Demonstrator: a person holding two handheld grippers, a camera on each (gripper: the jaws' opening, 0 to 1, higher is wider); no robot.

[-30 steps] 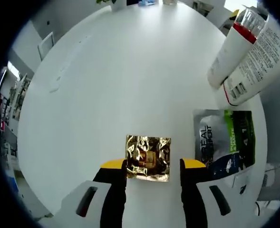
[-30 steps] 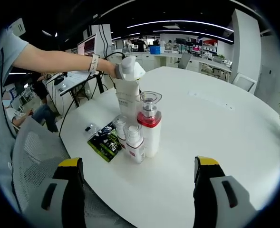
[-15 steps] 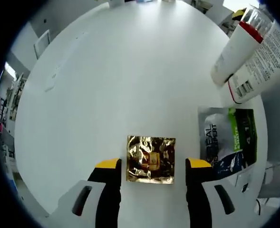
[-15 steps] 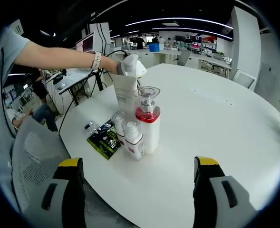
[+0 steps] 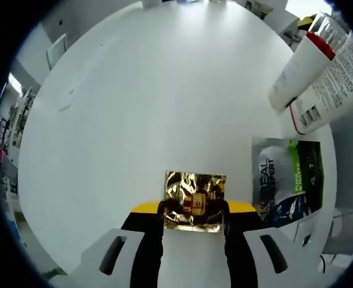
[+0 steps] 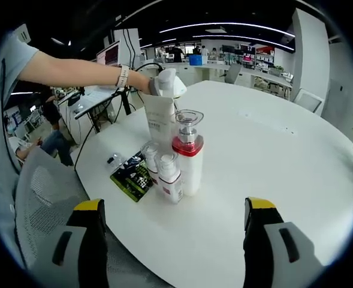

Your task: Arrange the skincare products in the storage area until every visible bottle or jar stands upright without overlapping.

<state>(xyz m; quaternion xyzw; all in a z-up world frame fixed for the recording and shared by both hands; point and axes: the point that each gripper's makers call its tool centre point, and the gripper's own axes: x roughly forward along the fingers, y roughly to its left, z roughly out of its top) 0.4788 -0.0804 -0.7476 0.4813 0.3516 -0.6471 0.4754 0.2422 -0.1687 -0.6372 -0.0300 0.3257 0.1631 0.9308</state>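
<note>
Left gripper view has the left tool (image 5: 195,211) clenched on a gold foil sachet (image 5: 195,201) lying flat on the white counter (image 5: 152,96); beside it lies a dark green sachet (image 5: 287,180). Right gripper view has the right tool (image 6: 174,222) released above the counter edge; farther off, a small pump bottle (image 6: 169,176) and a red-collared bottle (image 6: 189,157) stand upright together, with a white tube (image 6: 160,123) behind them.

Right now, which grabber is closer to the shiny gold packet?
Left. The left gripper has its jaws on either side of the gold packet on the white table. The right gripper hangs open, away by the bottles.
</note>
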